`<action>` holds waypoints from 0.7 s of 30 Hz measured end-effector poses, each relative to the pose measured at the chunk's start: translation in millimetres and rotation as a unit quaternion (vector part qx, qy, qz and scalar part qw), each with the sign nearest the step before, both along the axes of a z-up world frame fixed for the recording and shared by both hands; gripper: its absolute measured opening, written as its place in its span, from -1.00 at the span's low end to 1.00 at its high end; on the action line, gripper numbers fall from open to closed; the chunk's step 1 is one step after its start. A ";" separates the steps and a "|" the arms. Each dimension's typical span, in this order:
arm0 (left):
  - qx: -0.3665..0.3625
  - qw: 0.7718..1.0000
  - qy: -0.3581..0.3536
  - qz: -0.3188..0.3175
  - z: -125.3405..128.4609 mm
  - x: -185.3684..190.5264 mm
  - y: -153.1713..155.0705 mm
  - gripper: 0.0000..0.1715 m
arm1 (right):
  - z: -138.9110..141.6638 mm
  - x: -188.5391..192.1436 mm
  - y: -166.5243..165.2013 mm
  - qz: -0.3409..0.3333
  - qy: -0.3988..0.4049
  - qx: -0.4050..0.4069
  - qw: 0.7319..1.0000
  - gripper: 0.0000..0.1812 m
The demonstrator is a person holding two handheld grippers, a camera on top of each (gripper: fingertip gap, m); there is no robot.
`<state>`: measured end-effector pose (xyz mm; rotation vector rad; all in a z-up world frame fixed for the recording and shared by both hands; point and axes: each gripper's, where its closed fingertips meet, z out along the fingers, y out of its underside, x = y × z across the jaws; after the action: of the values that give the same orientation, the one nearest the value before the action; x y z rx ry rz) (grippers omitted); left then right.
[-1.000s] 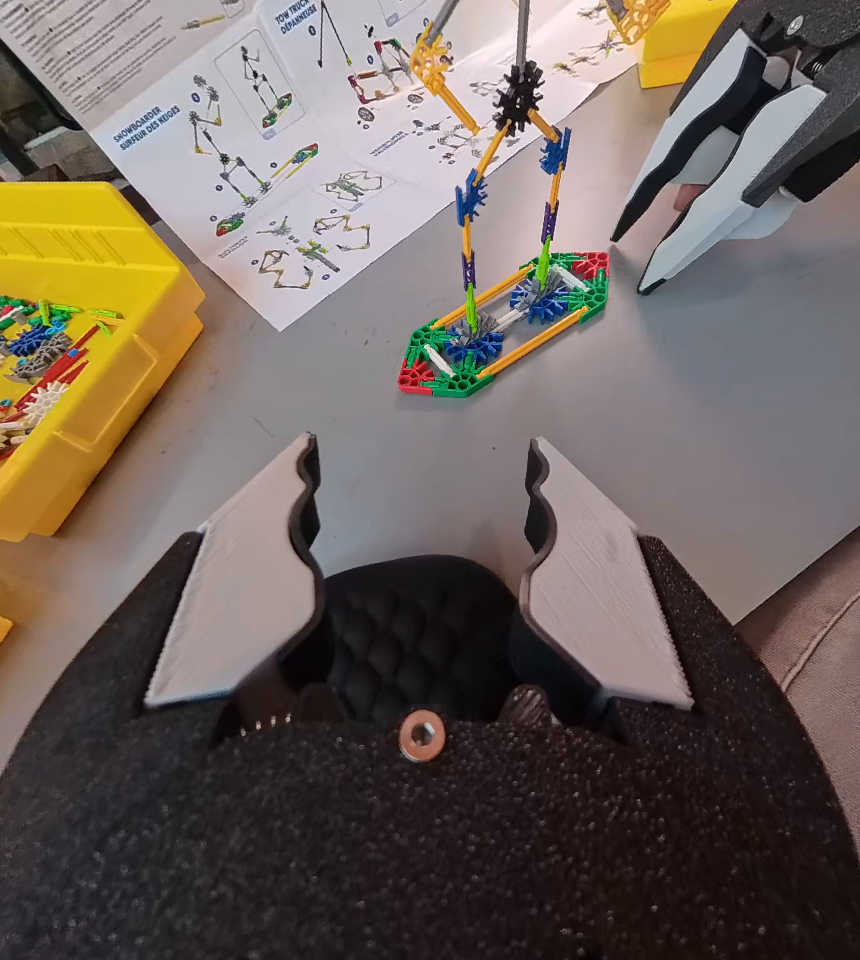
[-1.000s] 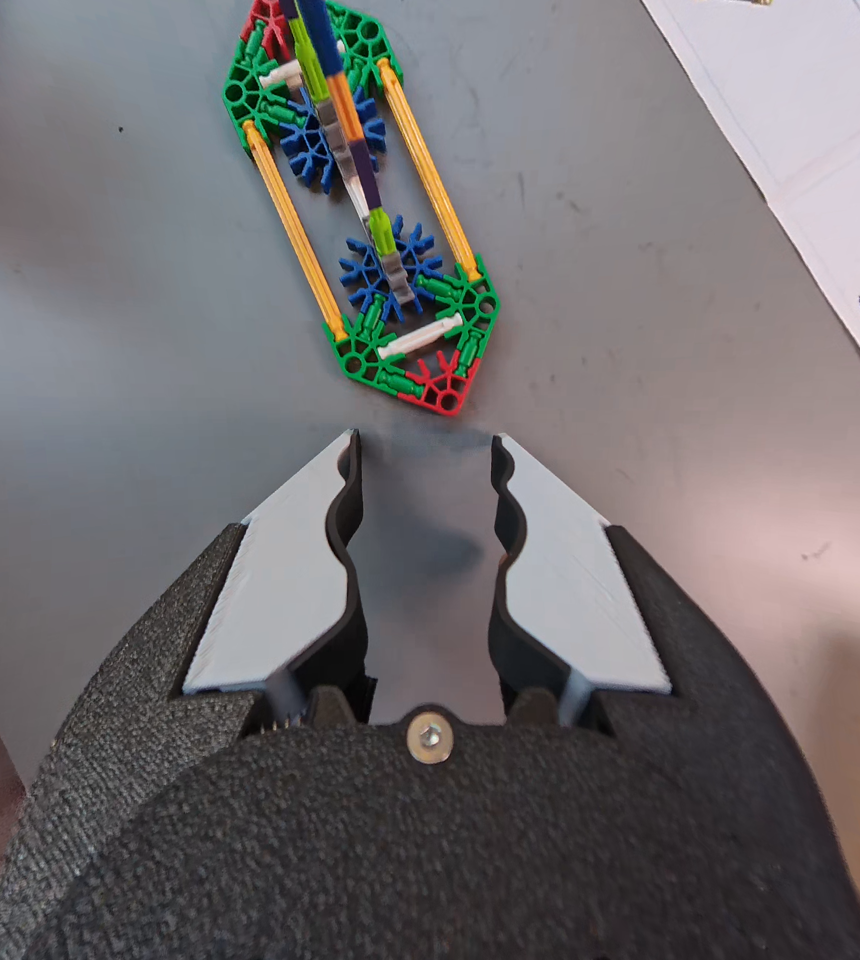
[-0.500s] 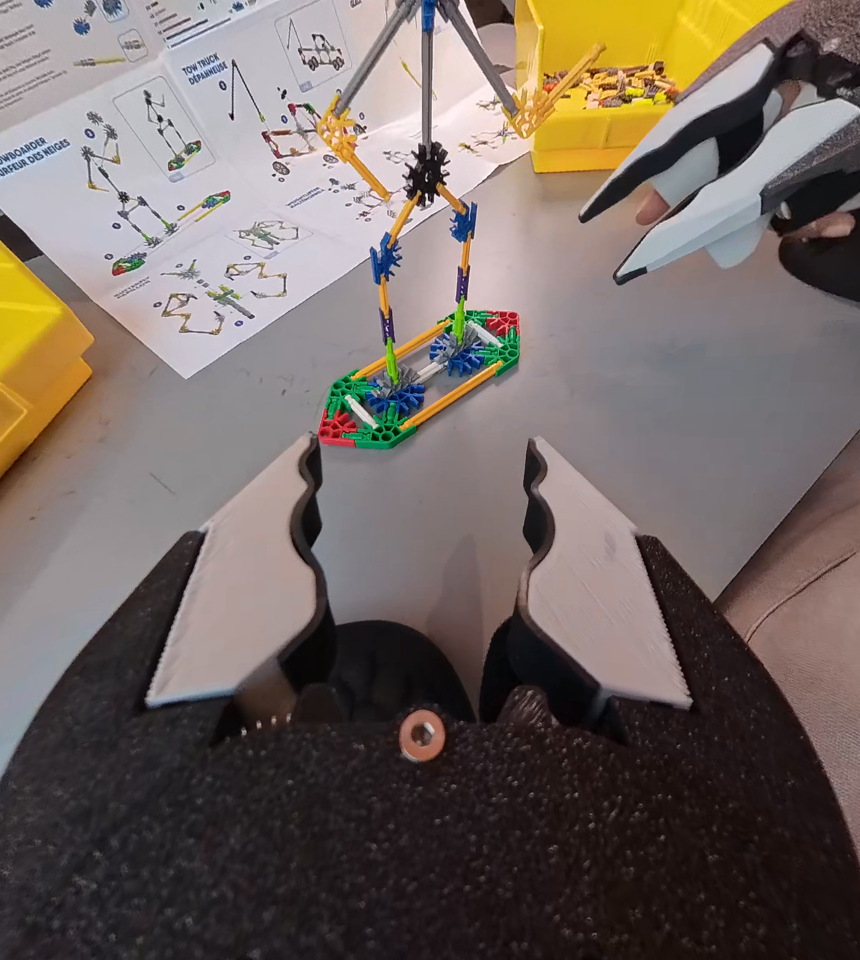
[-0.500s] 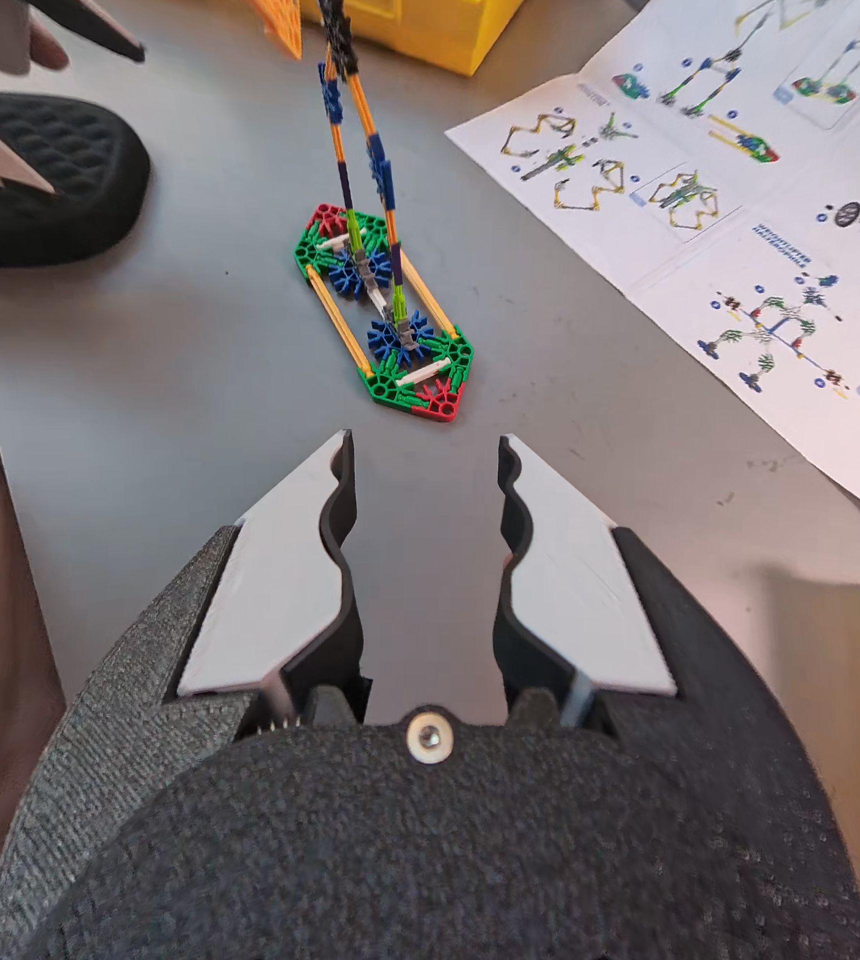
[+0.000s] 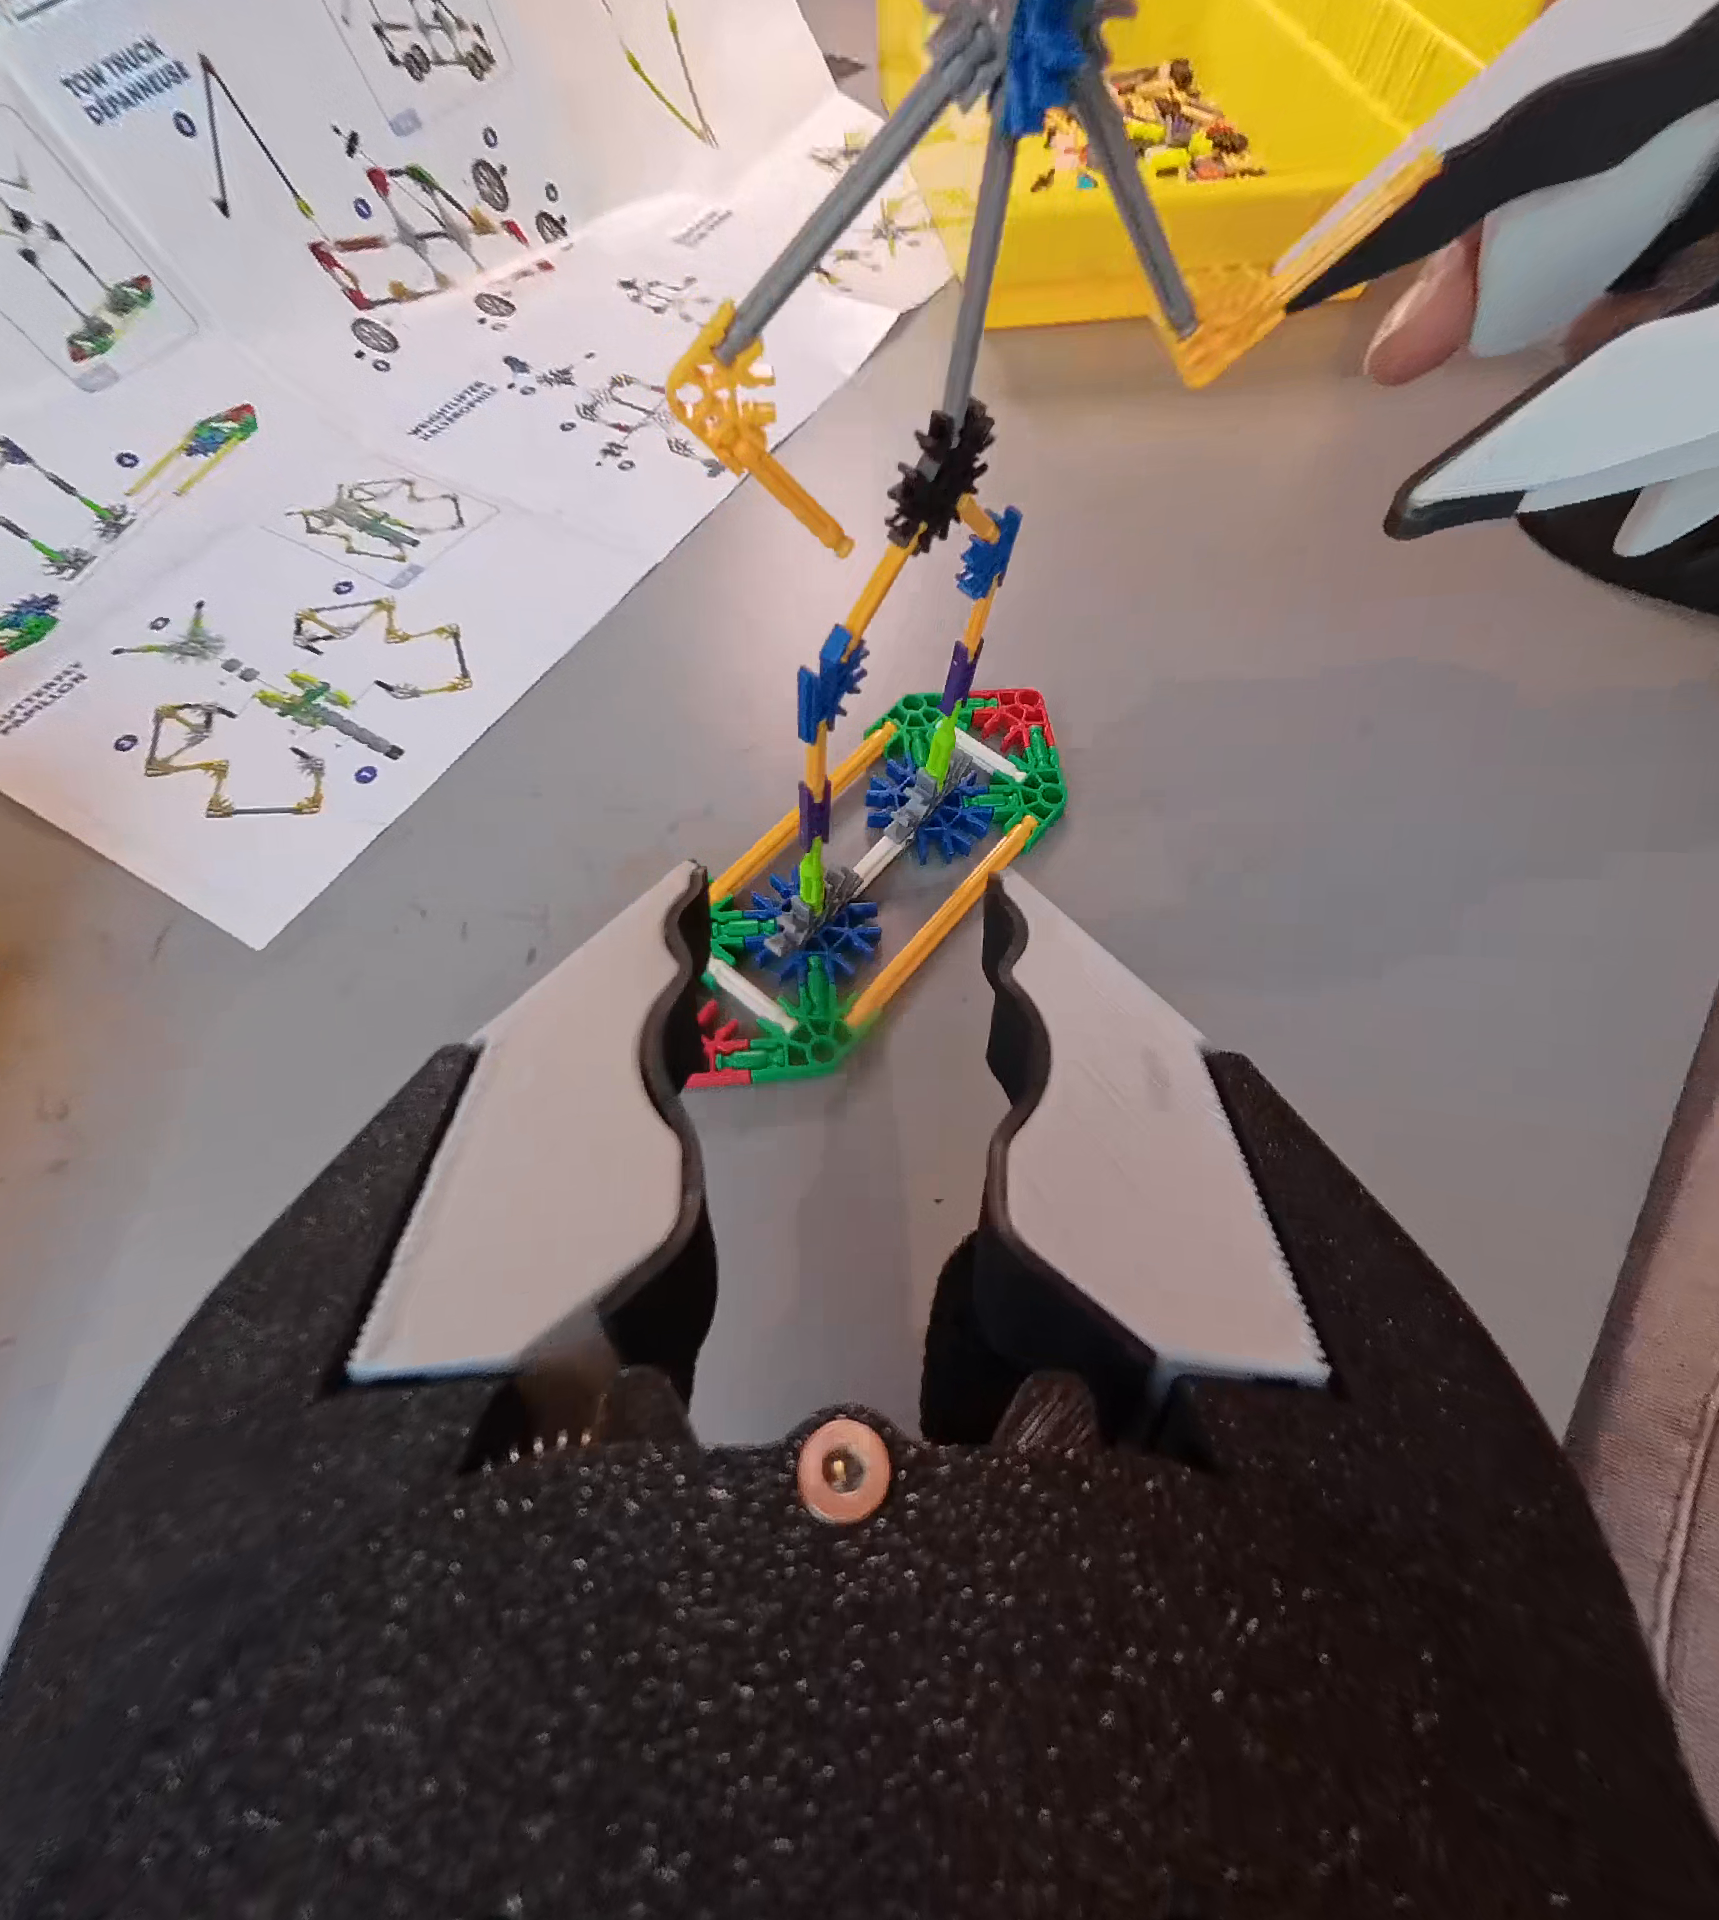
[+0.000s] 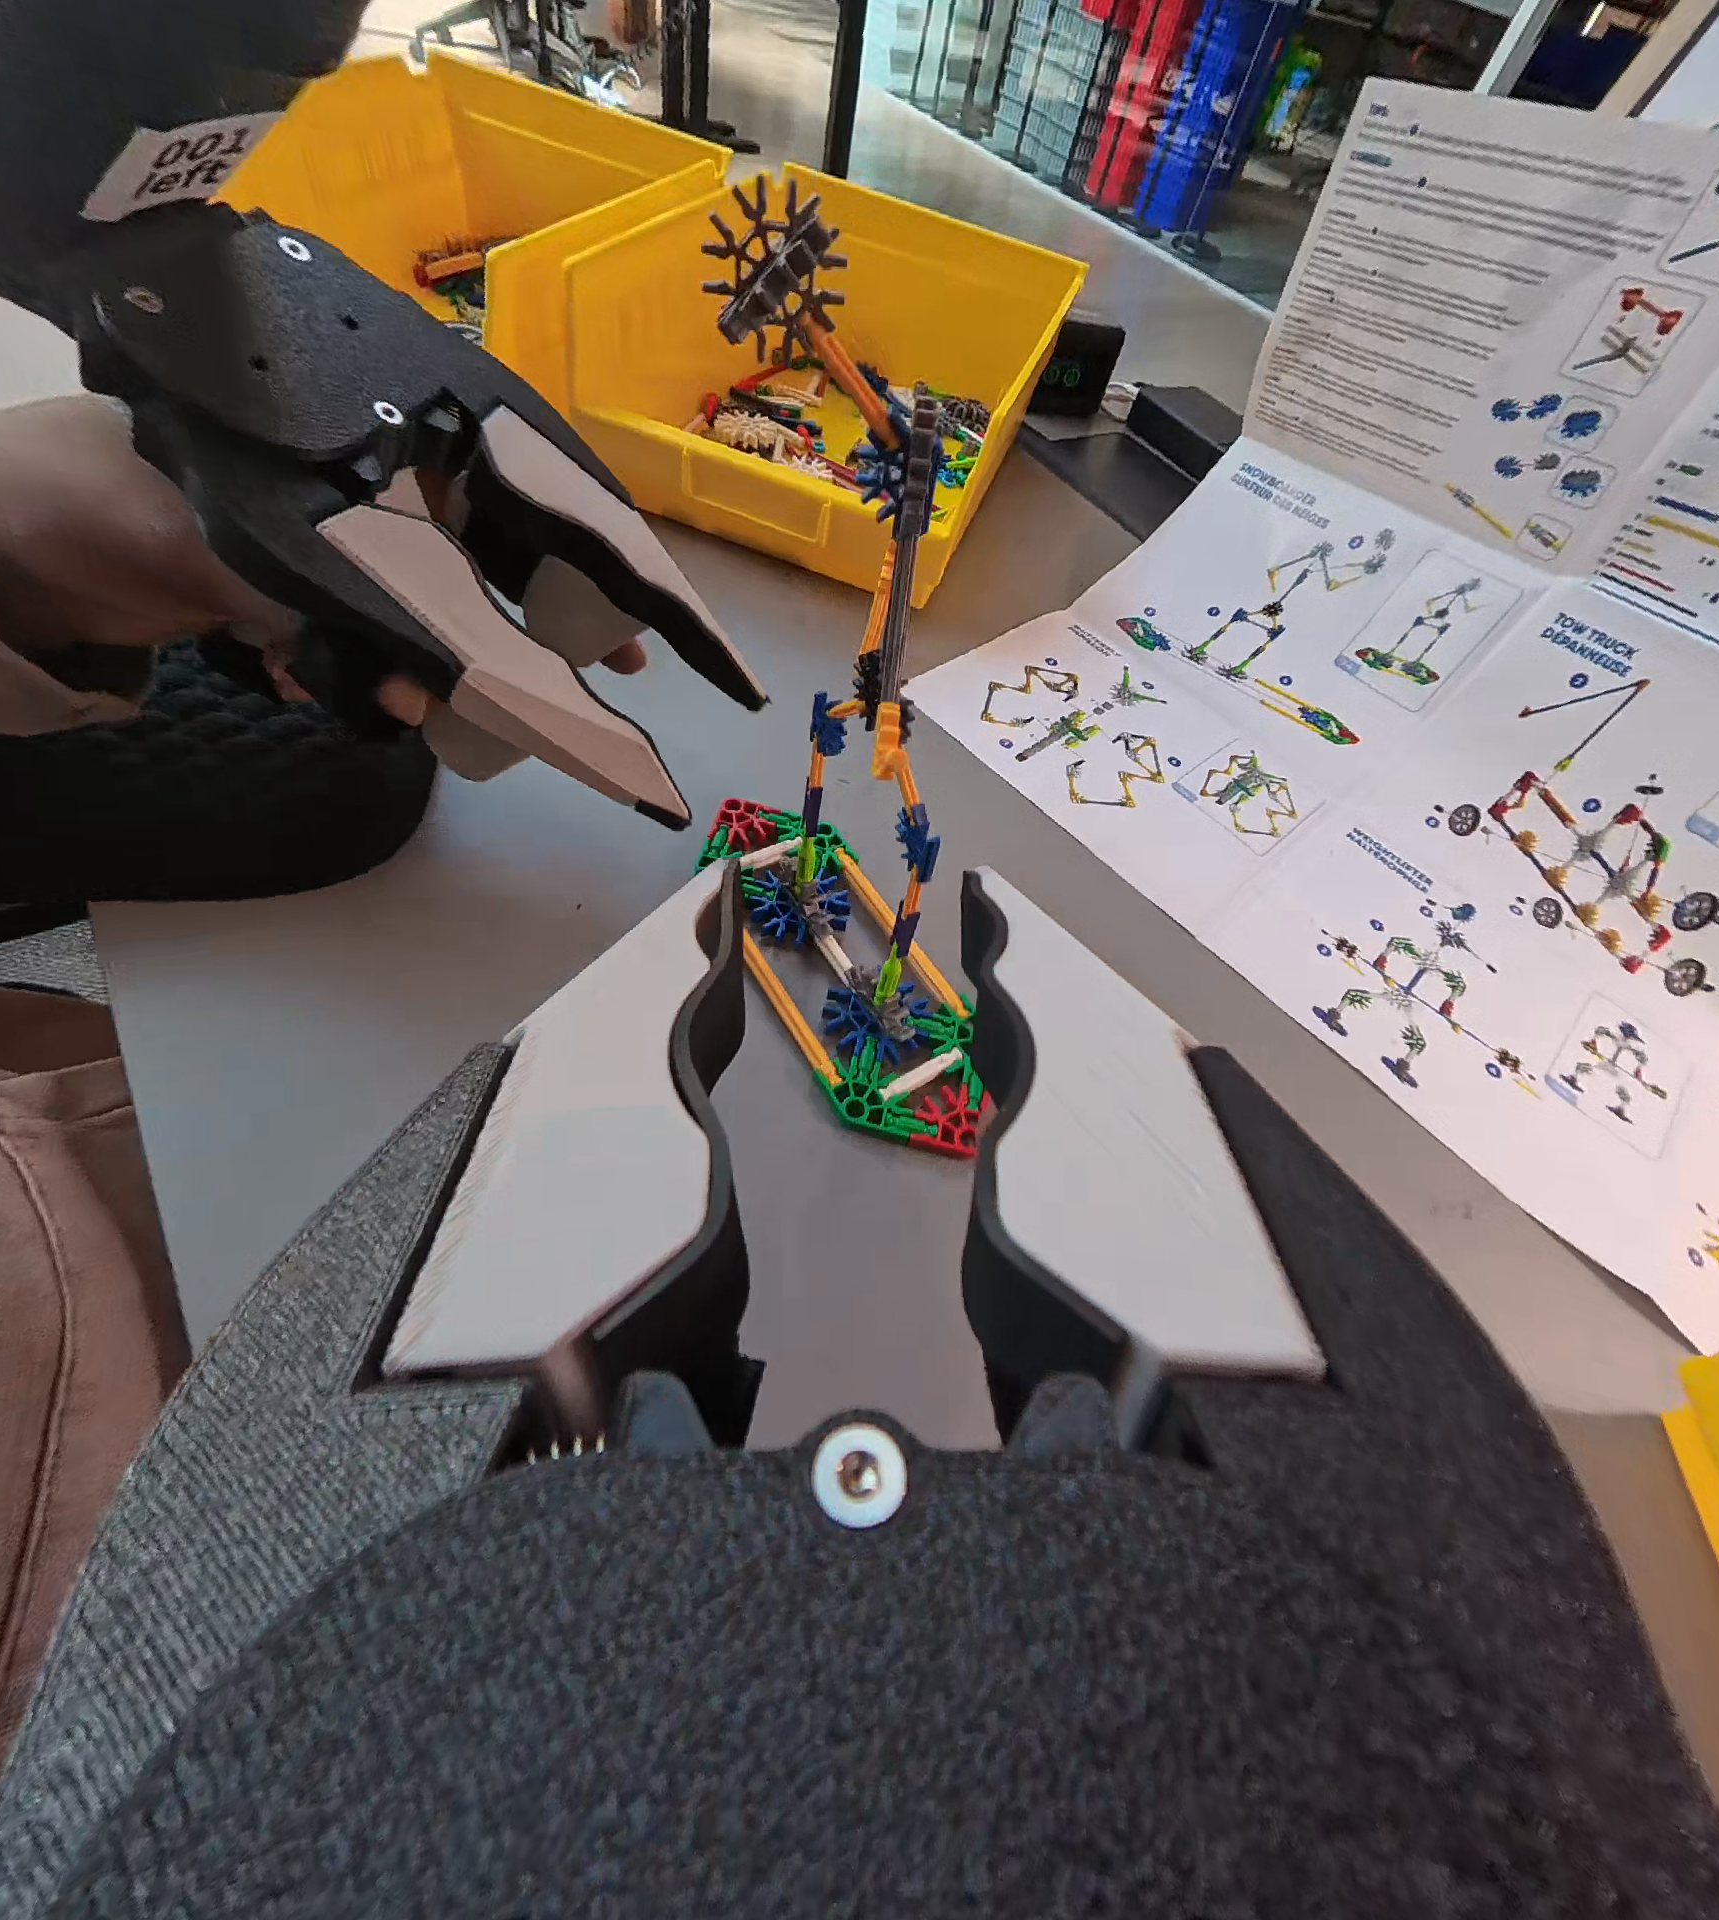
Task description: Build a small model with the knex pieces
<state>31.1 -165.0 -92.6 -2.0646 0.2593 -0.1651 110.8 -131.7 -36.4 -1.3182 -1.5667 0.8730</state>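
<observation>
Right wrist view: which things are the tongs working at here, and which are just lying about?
At the tongs: rod-and-connector figure, upright on the grey table; left tongs, open, at one end of its base; right tongs, open, at the other.
Lying about: unfolded instruction sheet; yellow bins of loose parts.

Left gripper (image 5: 844, 894) and right gripper (image 6: 847, 902): textured black bodies, grey wavy-edged fingers (image 5: 564, 1122) with black pads, one central screw (image 6: 857, 1488); brown sleeve (image 6: 3, 1247).
</observation>
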 end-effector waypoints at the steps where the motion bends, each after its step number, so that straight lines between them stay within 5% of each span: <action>1: -0.009 1.000 0.003 -0.013 -3.6 -0.8 5.5 -0.42 | -0.9 -7.6 0.3 0.009 -0.005 0.002 1.000 -0.55; 5: -0.031 0.996 0.028 -0.073 -17.0 4.2 20.3 -0.54 | 11.9 -26.8 2.5 0.036 -0.022 0.036 0.998 -0.53; 12: 0.008 0.998 0.021 -0.059 -18.5 2.9 39.7 -0.93 | 29.6 -44.0 -6.2 0.058 -0.116 0.048 0.990 -0.59; 16: 0.011 0.997 0.032 -0.072 -18.6 5.7 40.1 -0.94 | 20.6 -57.8 5.1 0.058 -0.168 0.064 0.982 -0.72; 21: 0.010 0.996 0.028 -0.081 -18.4 5.6 40.0 -0.94 | 12.2 -63.3 1.3 0.149 -0.210 0.055 0.965 -0.98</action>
<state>36.7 -125.0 -111.0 -2.0292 0.4613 -0.2034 47.5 -130.4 -24.2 -1.2614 -2.1560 0.6987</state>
